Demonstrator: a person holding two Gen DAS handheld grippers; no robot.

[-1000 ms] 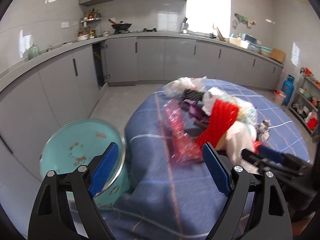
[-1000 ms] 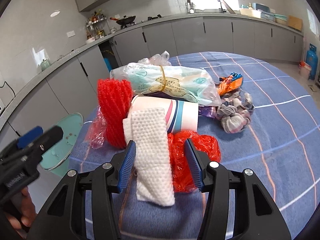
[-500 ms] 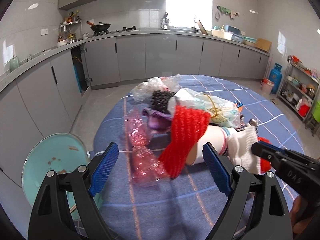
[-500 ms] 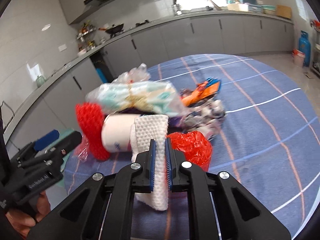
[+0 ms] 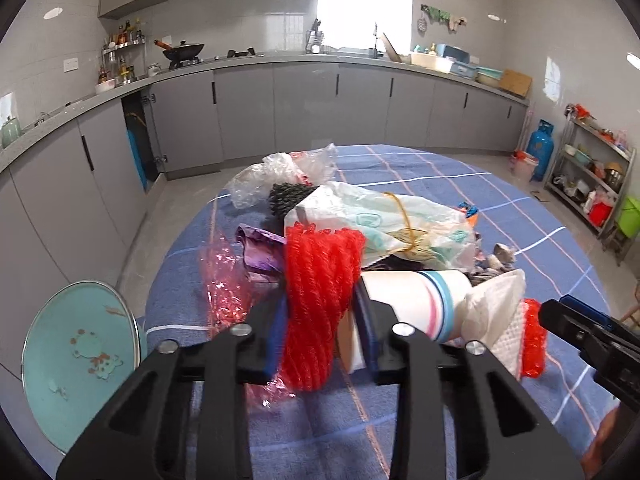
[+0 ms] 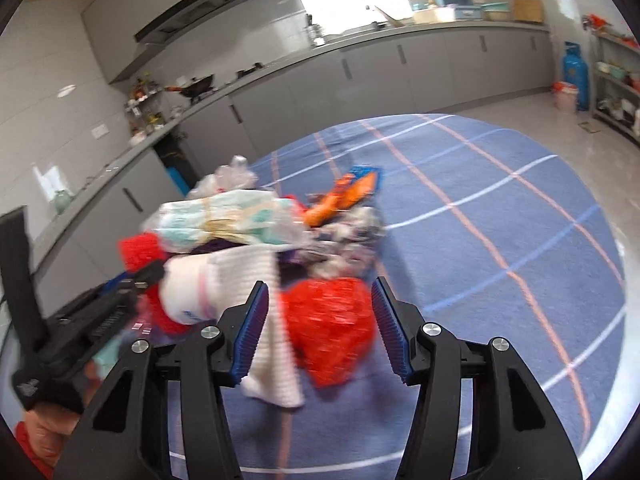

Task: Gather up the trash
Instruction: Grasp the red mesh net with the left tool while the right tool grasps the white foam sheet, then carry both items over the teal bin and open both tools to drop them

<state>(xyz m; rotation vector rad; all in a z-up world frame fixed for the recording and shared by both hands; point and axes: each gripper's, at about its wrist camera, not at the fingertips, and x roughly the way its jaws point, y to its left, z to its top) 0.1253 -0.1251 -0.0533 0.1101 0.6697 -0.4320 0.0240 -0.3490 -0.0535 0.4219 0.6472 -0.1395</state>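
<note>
A heap of trash lies on the round table with its blue checked cloth [image 5: 500, 200]. In the left wrist view my left gripper [image 5: 320, 336] is closing; its pads press on a red foam net [image 5: 320, 272] and the rim of a lying paper cup [image 5: 408, 300]. A white paper towel [image 5: 496, 312] hangs off the cup's far end. My right gripper [image 6: 318, 332] is opening: the paper towel [image 6: 256, 280] droops by its left pad, and a crumpled red plastic bag [image 6: 332, 328] sits loose between the jaws. Each gripper shows at the edge of the other's view.
A teal bin with a lid [image 5: 80, 360] stands on the floor left of the table. The heap also holds a printed plastic bag [image 5: 392, 224], clear film and an orange wrapper [image 6: 352, 192]. Grey cabinets [image 5: 304, 112] ring the room; a blue gas cylinder [image 5: 540, 148] stands far right.
My left gripper moved in on the heap and closed from wide open onto the red net. My right gripper, shut on the paper towel half a second ago, has spread its jaws and rolled.
</note>
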